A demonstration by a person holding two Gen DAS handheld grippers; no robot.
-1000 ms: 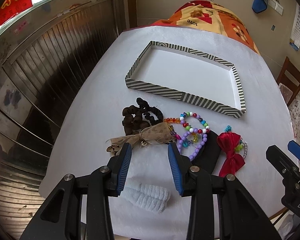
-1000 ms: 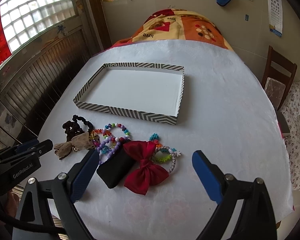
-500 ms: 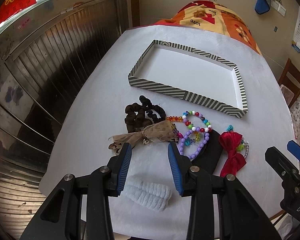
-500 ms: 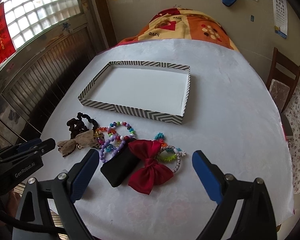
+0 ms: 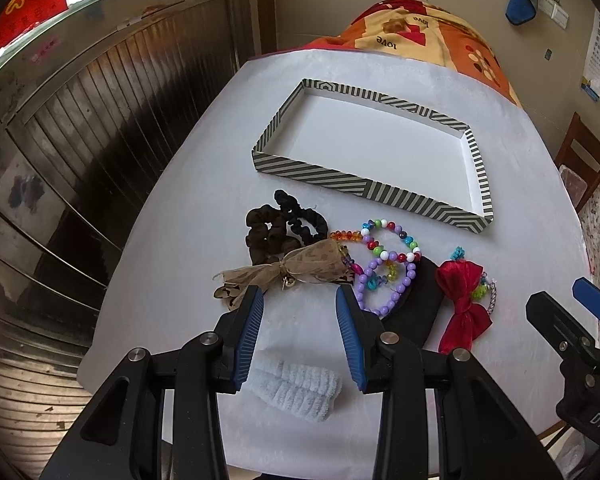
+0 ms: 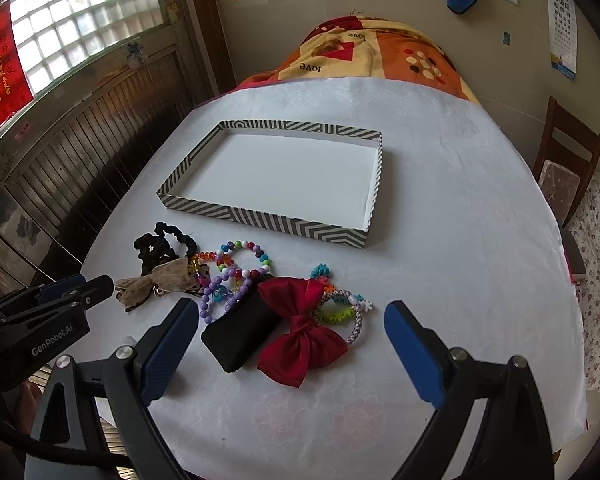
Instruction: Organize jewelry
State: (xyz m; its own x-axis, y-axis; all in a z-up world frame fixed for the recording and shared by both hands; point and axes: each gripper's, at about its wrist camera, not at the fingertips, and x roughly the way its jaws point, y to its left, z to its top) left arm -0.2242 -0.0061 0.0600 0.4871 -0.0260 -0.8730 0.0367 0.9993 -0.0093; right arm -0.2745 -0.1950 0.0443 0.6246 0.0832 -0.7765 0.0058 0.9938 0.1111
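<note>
A striped shallow box [image 5: 364, 186] [image 6: 260, 216] lies empty on the white table. In front of it is a cluster: dark scrunchies [image 5: 276, 228] [image 6: 156, 244], a tan bow [image 5: 292, 270] [image 6: 160, 282], beaded bracelets [image 5: 388, 256] [image 6: 236, 268], a black pouch [image 6: 240, 330], a red bow [image 5: 462, 304] [image 6: 300, 330] and woven bands [image 6: 344, 312]. A pale blue fuzzy band [image 5: 296, 386] lies under my left gripper [image 5: 300, 304], which is open just short of the tan bow. My right gripper [image 6: 292, 316] is wide open above the pouch and red bow.
A wooden chair [image 6: 568, 160] stands at the table's right side. A slatted metal door [image 5: 100, 120] runs along the left. An orange patterned cloth [image 6: 364, 52] covers the far end. The table's near edge is close under both grippers.
Both grippers have drawn back and risen slightly, so the jewelry cluster and box sit a little farther off. Nothing was taken hold of.
</note>
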